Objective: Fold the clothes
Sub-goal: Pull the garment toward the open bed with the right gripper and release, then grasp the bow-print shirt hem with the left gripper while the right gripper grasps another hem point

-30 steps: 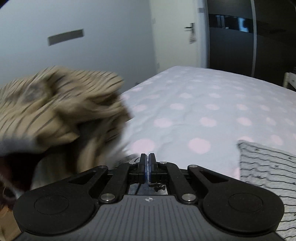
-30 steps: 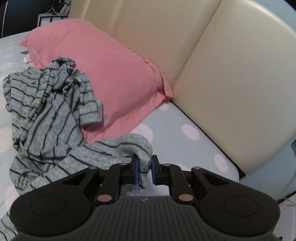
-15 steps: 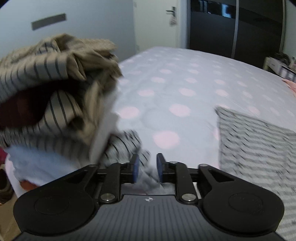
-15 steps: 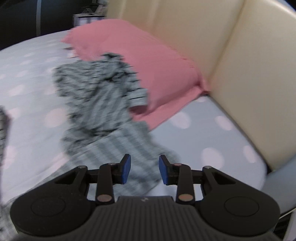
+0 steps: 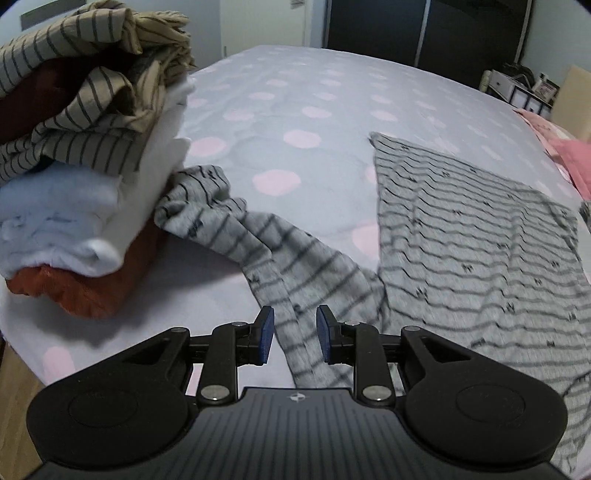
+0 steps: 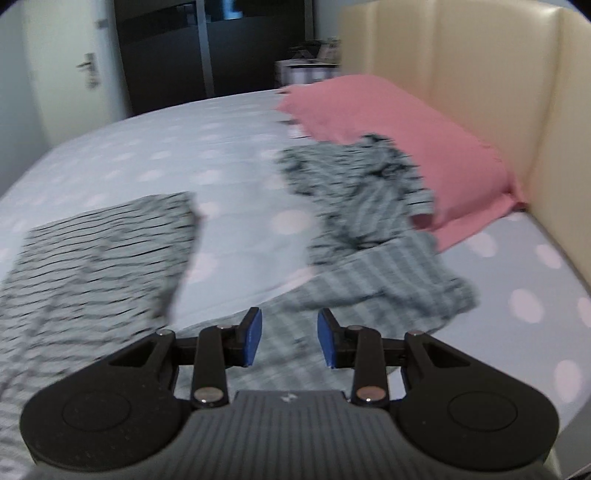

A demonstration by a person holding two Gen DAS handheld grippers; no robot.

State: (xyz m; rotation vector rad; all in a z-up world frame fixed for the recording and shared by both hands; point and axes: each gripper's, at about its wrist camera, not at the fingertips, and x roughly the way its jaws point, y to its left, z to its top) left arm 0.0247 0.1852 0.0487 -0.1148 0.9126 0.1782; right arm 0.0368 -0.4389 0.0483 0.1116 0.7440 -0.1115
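A grey shirt with thin dark stripes (image 5: 461, 236) lies spread on the polka-dot bed. One long sleeve (image 5: 266, 251) stretches left toward the pile. My left gripper (image 5: 293, 332) is open just above that sleeve's near end. In the right wrist view the shirt body (image 6: 103, 251) lies at left and its other sleeve (image 6: 376, 288) runs under my right gripper (image 6: 288, 336), which is open and empty. A second crumpled grey striped garment (image 6: 354, 192) lies against the pink pillow.
A stack of folded clothes (image 5: 85, 155) stands at the bed's left edge, topped with beige striped cloth. A pink pillow (image 6: 402, 125) rests against the cream headboard (image 6: 480, 74). Dark wardrobe doors (image 5: 424, 33) stand beyond the bed.
Both grippers have opened and let go of the grey shirt's sleeves, which now lie on the bed. Both views have swung toward the middle of the bed.
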